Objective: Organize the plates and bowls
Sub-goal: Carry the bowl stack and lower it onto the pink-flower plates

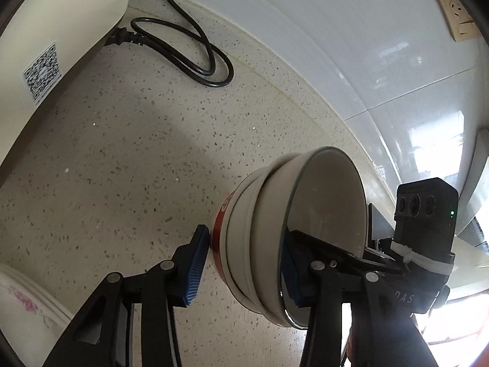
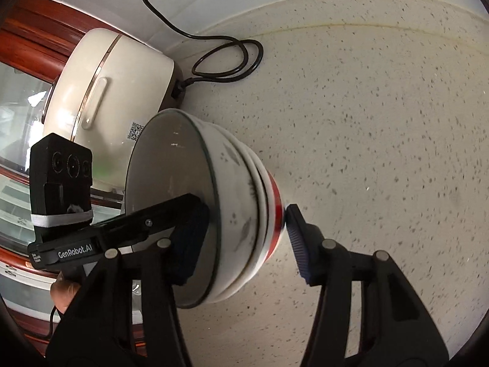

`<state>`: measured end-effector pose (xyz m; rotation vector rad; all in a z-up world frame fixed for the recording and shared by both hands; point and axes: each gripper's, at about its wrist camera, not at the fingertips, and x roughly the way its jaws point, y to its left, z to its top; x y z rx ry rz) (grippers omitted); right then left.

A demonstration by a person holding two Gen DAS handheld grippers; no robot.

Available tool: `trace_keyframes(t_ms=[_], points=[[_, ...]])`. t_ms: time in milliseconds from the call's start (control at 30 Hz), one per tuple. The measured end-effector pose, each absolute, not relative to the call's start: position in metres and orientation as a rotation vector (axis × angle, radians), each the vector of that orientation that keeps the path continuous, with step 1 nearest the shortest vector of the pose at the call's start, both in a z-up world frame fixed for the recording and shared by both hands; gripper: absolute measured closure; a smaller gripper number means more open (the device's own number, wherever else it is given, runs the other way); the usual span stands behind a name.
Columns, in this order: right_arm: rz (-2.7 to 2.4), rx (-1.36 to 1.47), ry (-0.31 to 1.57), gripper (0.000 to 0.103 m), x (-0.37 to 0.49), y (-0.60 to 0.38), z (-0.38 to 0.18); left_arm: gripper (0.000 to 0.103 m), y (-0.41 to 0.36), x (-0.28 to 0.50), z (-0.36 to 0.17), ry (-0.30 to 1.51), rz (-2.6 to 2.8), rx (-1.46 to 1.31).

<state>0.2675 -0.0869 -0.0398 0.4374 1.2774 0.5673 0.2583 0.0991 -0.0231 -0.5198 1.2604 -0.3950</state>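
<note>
Speckled counter (image 1: 128, 153) meets glossy white wall tiles (image 1: 351, 46); cooker (image 2: 101, 91) beside a red-framed window (image 2: 21, 39).

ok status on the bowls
left claw and right claw clamped on bowl stack, one pad inside the rim, one outside. rice cooker and power cord nearby, clear of the stack

The left gripper (image 1: 244, 266) points steeply downward, its jaws partly spread around the stack of bowls (image 1: 275, 241); one blue pad (image 1: 195, 269) touches the red outer wall, the other lies inside the rim; the right gripper (image 2: 244, 238) mirrors it from the opposite side, one pad (image 2: 298, 241) at the red band, the other inside; fingers (image 2: 65, 295) show beneath the left gripper in the right wrist view.
</note>
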Motion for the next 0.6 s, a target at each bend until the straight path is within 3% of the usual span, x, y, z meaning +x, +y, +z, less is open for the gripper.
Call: trace_keyframes(t_ms=[300, 600], points=[[0.586, 0.431, 1.26, 0.047, 0.241, -0.076, 0.004, 0.059, 0.124, 0.222, 0.02, 1.219, -0.382, -0.507], [0.747, 0.362, 1.267, 0.046, 0.196, 0.019, 0.042, 0.059, 0.216, 0.141, 0.065, 1.123, -0.218, -0.532]])
